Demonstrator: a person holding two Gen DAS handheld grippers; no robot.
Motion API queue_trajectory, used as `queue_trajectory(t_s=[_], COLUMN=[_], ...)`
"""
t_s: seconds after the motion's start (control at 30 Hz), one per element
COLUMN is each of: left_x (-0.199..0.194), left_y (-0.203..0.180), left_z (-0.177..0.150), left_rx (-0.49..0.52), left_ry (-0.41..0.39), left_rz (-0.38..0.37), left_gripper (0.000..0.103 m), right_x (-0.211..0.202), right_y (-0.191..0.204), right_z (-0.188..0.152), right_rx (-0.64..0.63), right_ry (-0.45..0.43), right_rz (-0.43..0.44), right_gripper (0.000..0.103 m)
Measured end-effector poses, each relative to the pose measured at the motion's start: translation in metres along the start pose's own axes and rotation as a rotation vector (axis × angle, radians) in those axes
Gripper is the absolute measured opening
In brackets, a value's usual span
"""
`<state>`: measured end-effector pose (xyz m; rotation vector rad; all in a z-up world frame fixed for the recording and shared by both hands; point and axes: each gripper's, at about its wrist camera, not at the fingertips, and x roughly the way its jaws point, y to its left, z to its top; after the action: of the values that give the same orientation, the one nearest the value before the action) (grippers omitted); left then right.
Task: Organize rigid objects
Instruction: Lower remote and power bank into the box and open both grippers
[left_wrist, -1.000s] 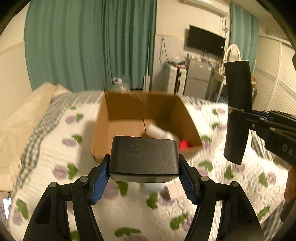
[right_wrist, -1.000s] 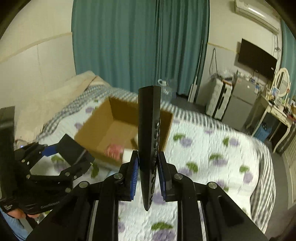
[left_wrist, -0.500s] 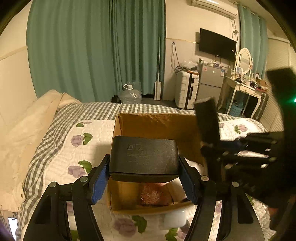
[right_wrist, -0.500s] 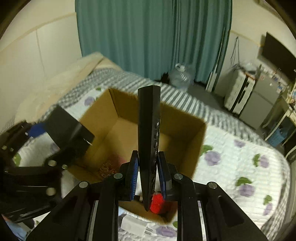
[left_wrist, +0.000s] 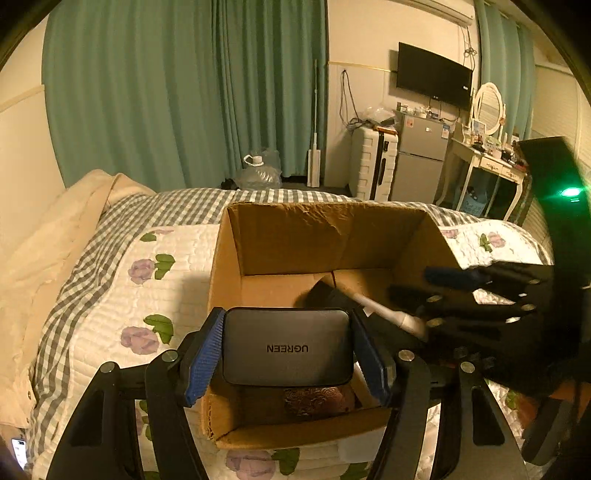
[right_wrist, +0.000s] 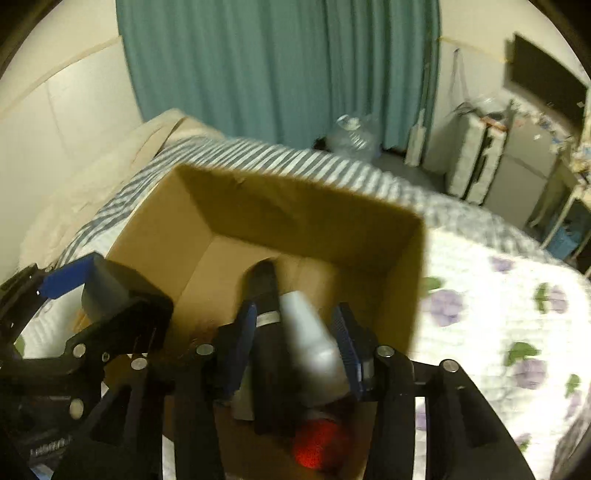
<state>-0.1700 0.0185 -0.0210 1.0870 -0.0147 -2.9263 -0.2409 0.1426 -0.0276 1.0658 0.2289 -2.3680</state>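
An open cardboard box (left_wrist: 325, 229) sits on the bed. My left gripper (left_wrist: 288, 354) hovers over its near edge, blue pads against the sides of a black UGREEN charger (left_wrist: 286, 332), and the jaws are closing slightly on it. My right gripper (right_wrist: 293, 336) is over the box from the right and its jaws are opening. A black remote (right_wrist: 266, 295) lies loose between them, tipped forward into the box and leaning by the left pad. A blurred white object (right_wrist: 310, 339) lies beside it; I cannot tell what it is.
Inside the box lie a red object (right_wrist: 317, 443) and a brown patterned one (left_wrist: 314, 400). A floral quilt (left_wrist: 122, 295) covers the bed, with cream bedding (left_wrist: 44, 251) at the left. A white suitcase (left_wrist: 373, 162), a fridge and a dressing table stand beyond.
Both grippers moved in over the box. The right jaws parted and the remote went from upright to tipped forward into the box. The charger now shows its logo face.
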Motion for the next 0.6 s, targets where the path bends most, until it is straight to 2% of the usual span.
queue_trajectory(t_s=[0.27,0.4,0.53,0.6], left_x=[-0.004,0.015,0.041,0.045], left_y=[-0.010,-0.015,-0.016,-0.017], left_z=[0.020,0.025,0.021,0.017], left_rx=[0.006,0.027,0.024,0.019], left_ry=[-0.029,-0.016,0.036,0.027], left_rz=[-0.016,0.018,0.024,0.028], left_gripper=[0.068,0.068,0.069,0.069], right_x=[-0.054,-0.055,-0.045,-0.043], right_y=[-0.027,-0.032,-0.035,-0.034], right_z=[0.000,0.002,-0.004,-0.006], right_rx=[0.086,0.079,0.087,0.089], right_ry=[-0.100,-0.111,-0.099,-0.095], right_rz=[-0.059,-0.085,-0.086,-0.090], right_gripper=[0.049,0.049,0.049,0.050])
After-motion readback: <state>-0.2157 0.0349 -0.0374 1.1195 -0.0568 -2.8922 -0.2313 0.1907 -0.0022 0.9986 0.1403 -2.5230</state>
